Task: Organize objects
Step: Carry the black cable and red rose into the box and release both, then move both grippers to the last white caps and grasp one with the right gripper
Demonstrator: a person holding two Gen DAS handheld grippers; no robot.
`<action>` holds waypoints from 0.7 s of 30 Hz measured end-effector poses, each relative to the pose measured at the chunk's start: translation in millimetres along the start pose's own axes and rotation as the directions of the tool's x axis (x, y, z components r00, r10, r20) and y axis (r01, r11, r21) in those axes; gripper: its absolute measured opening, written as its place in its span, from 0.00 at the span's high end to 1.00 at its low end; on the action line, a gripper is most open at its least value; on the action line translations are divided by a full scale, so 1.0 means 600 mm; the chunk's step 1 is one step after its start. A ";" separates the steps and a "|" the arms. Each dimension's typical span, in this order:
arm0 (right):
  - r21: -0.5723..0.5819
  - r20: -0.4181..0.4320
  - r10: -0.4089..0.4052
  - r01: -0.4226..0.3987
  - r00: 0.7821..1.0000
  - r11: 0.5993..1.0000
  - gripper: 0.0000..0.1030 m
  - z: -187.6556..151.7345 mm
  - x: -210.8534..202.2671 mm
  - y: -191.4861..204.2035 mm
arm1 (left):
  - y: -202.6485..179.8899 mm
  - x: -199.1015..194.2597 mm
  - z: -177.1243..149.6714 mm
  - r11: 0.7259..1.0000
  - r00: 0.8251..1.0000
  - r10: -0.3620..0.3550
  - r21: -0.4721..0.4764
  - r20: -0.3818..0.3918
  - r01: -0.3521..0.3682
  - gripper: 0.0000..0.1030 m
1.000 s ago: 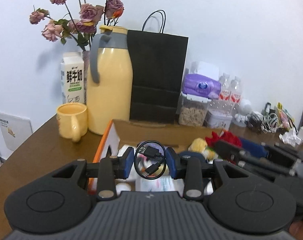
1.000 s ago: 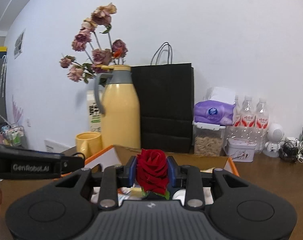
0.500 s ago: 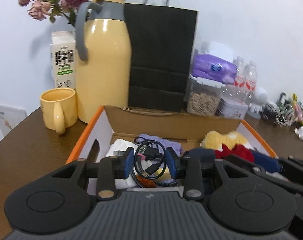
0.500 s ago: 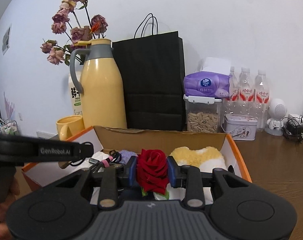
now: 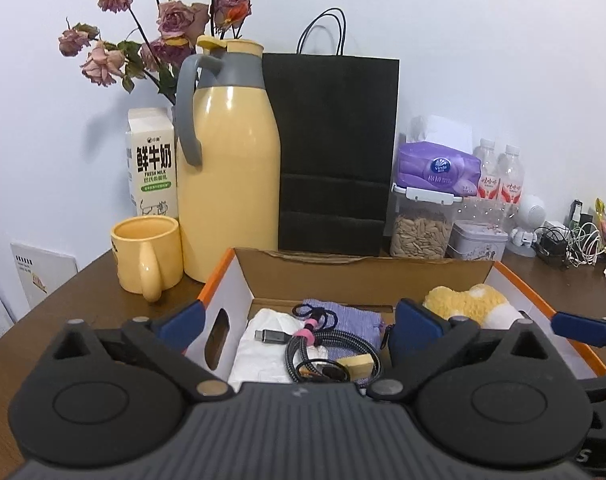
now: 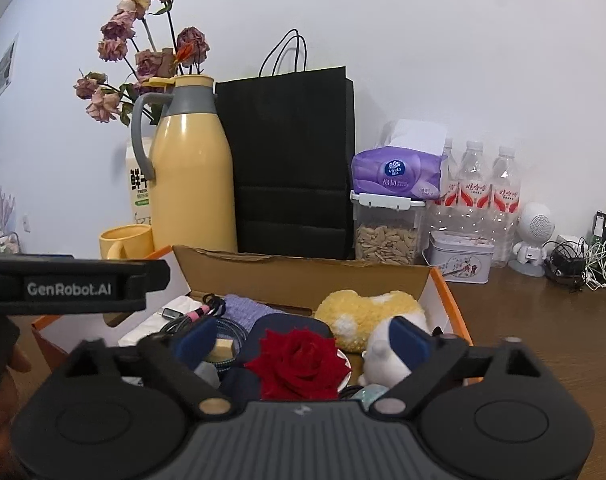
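Change, left: the left gripper has just spread its fingers wide; the coiled cable it pinched a second ago now lies loose in the cardboard box, on the white cloth and purple pouch, touching neither finger.
Change, right: the right gripper has likewise just opened; the red rose lies free in the box between the spread fingers, beside the yellow plush.
Meaning: both items look delivered, so this pair of placements seems finished; next would likely be withdrawing to fetch more.
Box place: on the worktop, in front of the things lined along its back edge.
Counts: one box, one cable, one red rose, one yellow plush, one yellow jug, one mug, one black bag, three water bottles.
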State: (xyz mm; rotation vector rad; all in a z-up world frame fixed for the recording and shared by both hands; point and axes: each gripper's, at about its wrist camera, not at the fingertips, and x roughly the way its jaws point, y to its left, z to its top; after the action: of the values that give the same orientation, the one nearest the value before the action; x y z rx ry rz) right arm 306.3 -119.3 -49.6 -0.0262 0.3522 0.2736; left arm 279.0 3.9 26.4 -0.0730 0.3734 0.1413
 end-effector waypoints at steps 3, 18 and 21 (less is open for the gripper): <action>0.002 -0.005 0.002 -0.002 1.000 1.000 0.00 -0.002 -0.002 0.000 | 0.003 0.001 -0.001 1.000 1.000 0.001 -0.006 -0.007 -0.001 0.00; -0.018 0.014 -0.011 0.011 1.000 1.000 0.00 -0.005 -0.038 0.008 | 0.008 -0.049 -0.006 0.998 0.998 -0.064 0.012 0.013 0.064 0.00; -0.037 0.017 -0.005 0.006 1.000 0.999 0.00 -0.007 -0.052 0.013 | 0.014 -0.066 -0.011 0.997 0.997 -0.073 0.024 0.018 0.073 0.00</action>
State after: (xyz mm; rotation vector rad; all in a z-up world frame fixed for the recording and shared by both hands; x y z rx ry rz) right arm 274.7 -120.4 -42.5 -0.0617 0.3302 0.2745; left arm 238.7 6.4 34.5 -0.0624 0.3527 0.0655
